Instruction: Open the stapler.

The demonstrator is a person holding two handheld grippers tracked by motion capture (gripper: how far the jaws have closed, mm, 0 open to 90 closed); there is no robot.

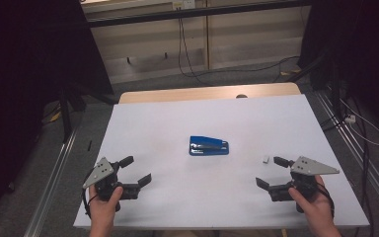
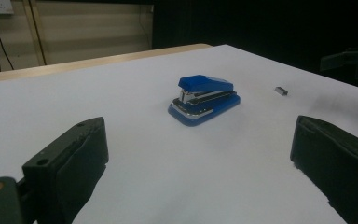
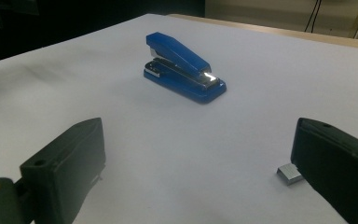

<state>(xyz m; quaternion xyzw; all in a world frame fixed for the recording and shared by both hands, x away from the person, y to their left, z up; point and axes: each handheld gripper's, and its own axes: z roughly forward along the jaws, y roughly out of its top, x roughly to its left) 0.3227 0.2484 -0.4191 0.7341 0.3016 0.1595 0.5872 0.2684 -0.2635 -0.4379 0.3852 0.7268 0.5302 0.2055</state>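
A blue stapler (image 1: pixel 208 146) lies closed near the middle of the white bench (image 1: pixel 177 113), well apart from both grippers. The left gripper (image 1: pixel 134 172), held in the person's left hand (image 1: pixel 103 205) at the near left corner, has its fingers (image 2: pixel 70 163) spread wide with nothing between them. The right gripper (image 1: pixel 270 172), held in the right hand (image 1: pixel 313 202) at the near right, also stands with its fingers (image 3: pixel 335 163) wide apart and empty. A small strip of staples (image 3: pixel 290 174) lies on the bench just beside one of the right gripper's fingers; whether it touches it cannot be told.
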